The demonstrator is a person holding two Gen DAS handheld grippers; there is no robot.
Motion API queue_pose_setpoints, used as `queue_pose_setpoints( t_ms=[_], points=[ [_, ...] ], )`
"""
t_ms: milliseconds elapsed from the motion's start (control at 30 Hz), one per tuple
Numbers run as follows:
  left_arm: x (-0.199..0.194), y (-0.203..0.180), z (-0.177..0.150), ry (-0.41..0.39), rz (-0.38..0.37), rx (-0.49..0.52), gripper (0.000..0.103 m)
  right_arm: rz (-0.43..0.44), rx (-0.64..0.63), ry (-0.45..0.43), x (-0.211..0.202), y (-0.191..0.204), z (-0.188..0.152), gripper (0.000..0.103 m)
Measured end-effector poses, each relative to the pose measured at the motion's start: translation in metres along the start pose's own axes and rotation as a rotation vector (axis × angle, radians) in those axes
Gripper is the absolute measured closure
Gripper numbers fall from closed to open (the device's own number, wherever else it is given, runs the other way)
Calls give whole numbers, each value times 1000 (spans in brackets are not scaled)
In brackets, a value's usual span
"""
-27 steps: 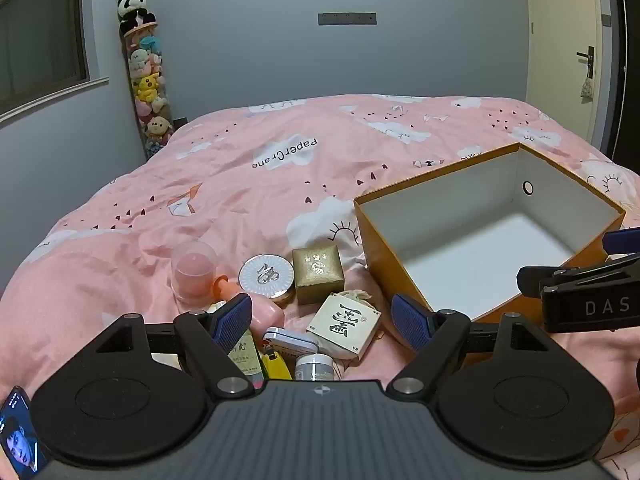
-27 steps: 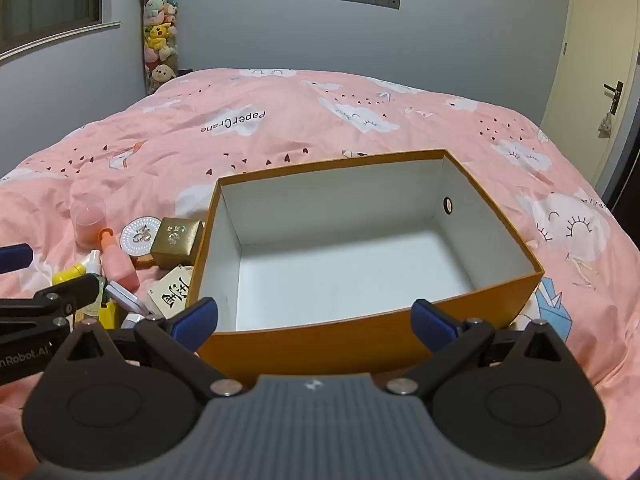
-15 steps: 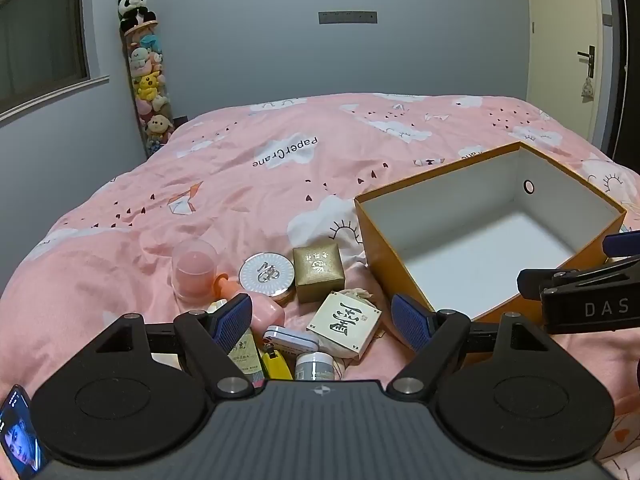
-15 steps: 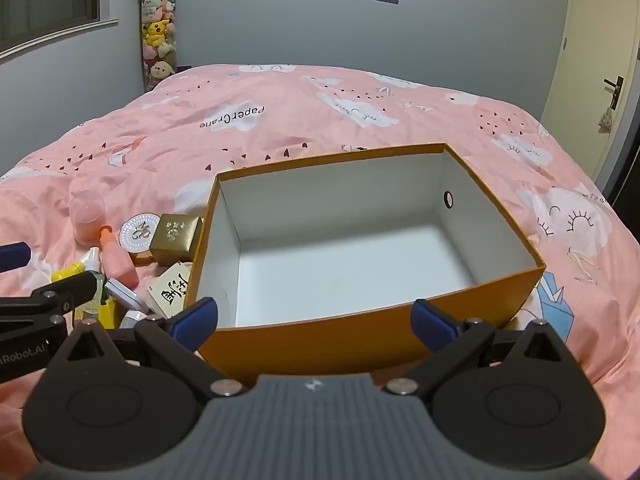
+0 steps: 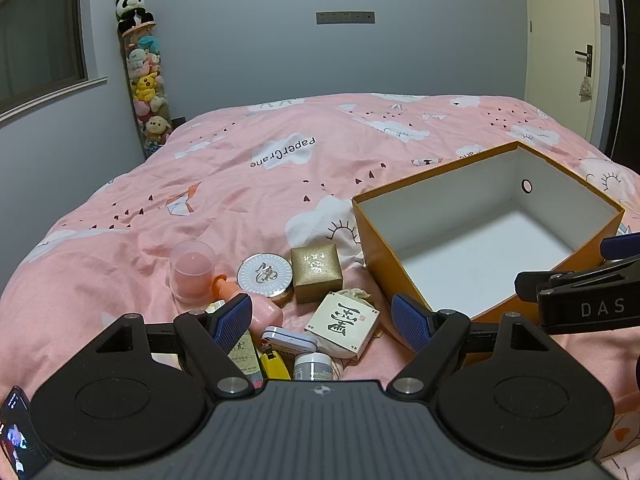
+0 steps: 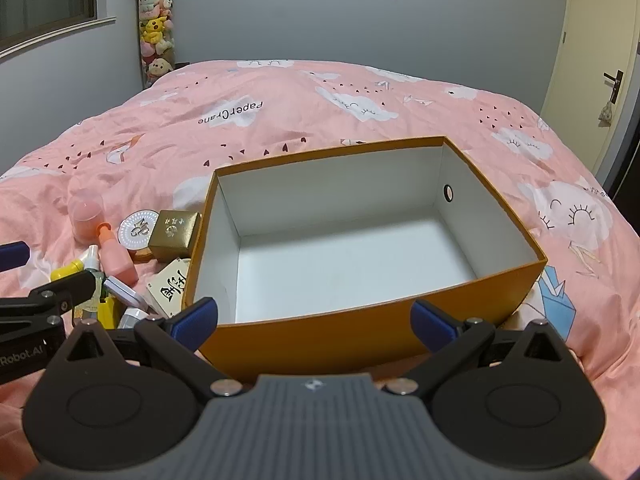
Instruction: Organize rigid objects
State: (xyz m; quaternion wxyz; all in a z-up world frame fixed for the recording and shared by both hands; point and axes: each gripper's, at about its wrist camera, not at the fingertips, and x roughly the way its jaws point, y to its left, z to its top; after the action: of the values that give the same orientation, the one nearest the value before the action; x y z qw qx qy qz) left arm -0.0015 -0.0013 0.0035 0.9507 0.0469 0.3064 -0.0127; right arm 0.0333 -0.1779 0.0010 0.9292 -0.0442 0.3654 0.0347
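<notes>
An empty orange box (image 5: 374, 248) (image 6: 352, 332) with a white inside stands on the pink bed. Left of it lies a heap of small items: a gold box (image 5: 317, 270) (image 6: 174, 234), a round white compact (image 5: 264, 274) (image 6: 138, 230), a white square box with a black character (image 5: 344, 322) (image 6: 170, 286), a pink domed jar (image 5: 192, 274) (image 6: 85, 214), a pink pump bottle (image 6: 116, 258), a small tin (image 5: 289, 338), a yellow lighter (image 5: 274, 364). My left gripper (image 5: 322, 322) hangs open just above the heap. My right gripper (image 6: 314, 320) is open in front of the box's near wall.
The pink quilt (image 5: 248, 184) spreads far behind the items. A tall tube of plush toys (image 5: 145, 80) stands in the left corner, a door (image 5: 560, 48) at the right. A phone (image 5: 16, 432) shows at the left wrist view's lower left corner.
The right gripper's view has tilted down a little, so the box sits lower and nearer. The left gripper has barely moved. Both stay open.
</notes>
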Motion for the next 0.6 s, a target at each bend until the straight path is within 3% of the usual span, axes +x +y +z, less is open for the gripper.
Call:
queue_pose_setpoints(
  t_ms=[600],
  points=[
    [0, 0, 0, 1, 1, 1, 10, 1, 2, 5, 1, 0, 0, 2]
  ],
)
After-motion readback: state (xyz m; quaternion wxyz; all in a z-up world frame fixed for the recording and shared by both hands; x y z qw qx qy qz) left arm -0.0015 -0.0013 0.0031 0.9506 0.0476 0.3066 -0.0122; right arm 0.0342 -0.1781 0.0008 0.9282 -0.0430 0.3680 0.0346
